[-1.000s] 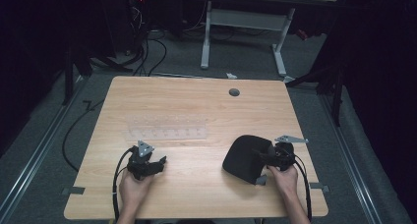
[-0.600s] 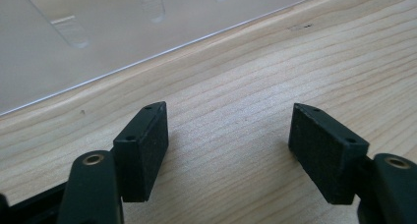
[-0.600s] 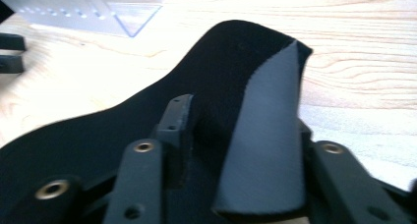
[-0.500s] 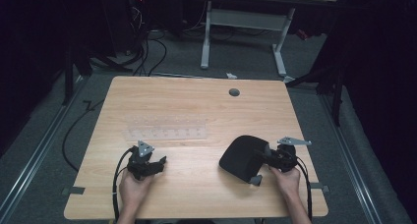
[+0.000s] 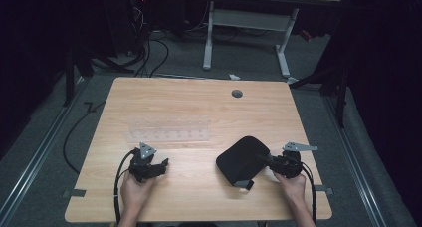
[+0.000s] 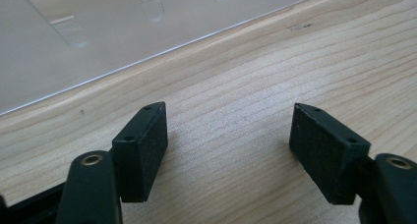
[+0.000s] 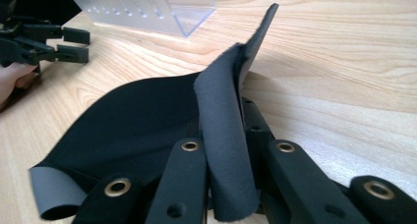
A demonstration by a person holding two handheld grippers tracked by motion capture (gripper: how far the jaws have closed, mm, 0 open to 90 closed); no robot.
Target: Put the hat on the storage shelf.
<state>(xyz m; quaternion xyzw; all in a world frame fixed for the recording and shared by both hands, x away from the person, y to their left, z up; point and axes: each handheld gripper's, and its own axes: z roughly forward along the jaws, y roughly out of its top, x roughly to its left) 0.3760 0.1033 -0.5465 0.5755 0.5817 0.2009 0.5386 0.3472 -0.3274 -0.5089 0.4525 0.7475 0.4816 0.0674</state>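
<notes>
At the lower right of the high view, the right claw [image 5: 267,162] has just pinched shut on the raised edge of the black pad [image 5: 241,159], apparently to lift it off the surface [image 5: 199,102], while the left claw [image 5: 160,165] rests wide and empty near the clear rack [image 5: 169,132].
</notes>
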